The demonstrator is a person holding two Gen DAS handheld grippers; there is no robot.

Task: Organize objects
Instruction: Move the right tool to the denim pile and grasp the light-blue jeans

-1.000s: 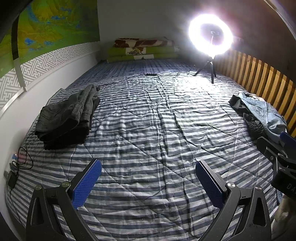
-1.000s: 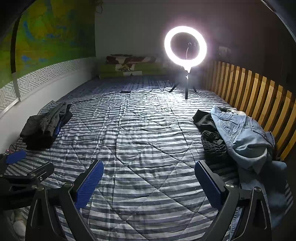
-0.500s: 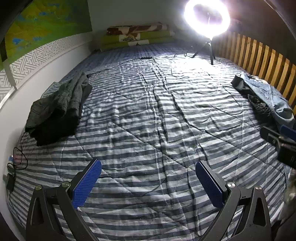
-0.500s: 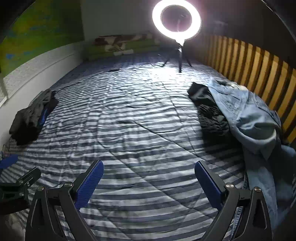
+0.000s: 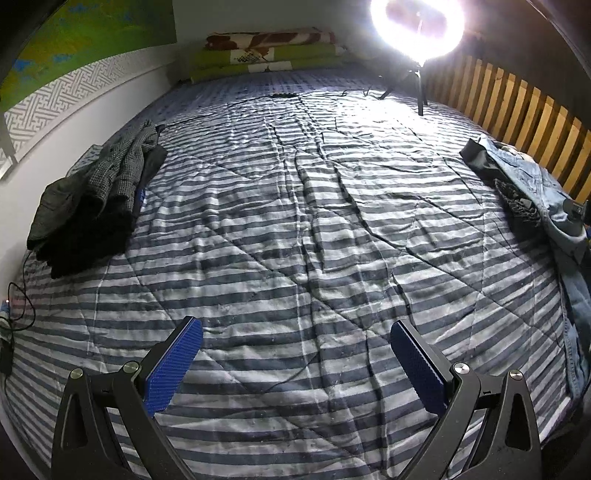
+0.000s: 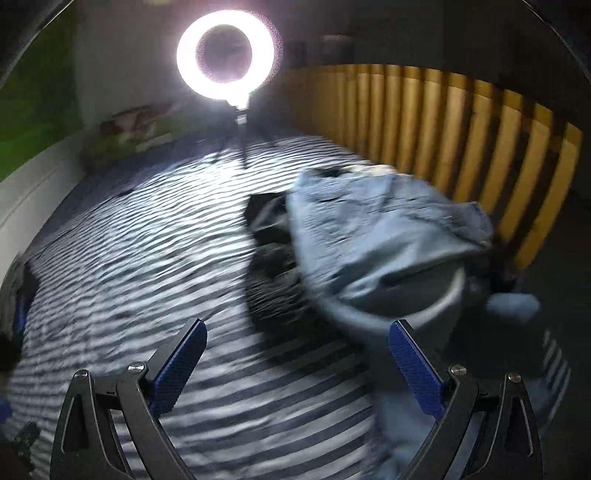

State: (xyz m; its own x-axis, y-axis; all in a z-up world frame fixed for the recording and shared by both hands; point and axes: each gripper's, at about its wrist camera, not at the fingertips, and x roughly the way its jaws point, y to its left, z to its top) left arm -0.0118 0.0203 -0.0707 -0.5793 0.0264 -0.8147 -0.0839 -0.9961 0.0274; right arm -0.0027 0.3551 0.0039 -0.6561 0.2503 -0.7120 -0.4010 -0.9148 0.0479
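Observation:
A crumpled light-blue denim garment [image 6: 384, 240] lies on the striped bed at the right, over a dark knitted garment [image 6: 273, 273]. My right gripper [image 6: 297, 354] hangs open just short of this heap, nothing between its blue pads; the view is blurred. In the left wrist view the same denim heap [image 5: 535, 184] is at the far right edge. A folded stack of dark grey clothes [image 5: 99, 195] sits at the left by the wall. My left gripper [image 5: 295, 354] is open over the bare striped quilt [image 5: 295, 221], far from both piles.
A lit ring light on a tripod [image 5: 417, 22] stands at the far end of the bed. Wooden slats [image 5: 517, 110] line the right side, a white wall [image 5: 55, 147] the left. Folded blankets [image 5: 266, 51] lie at the head. Cables [image 5: 14, 314] trail at the left edge.
The right gripper has swung right and closer to the denim heap, which now fills its view. The left gripper has tilted down and moved forward over the quilt. Both stay open.

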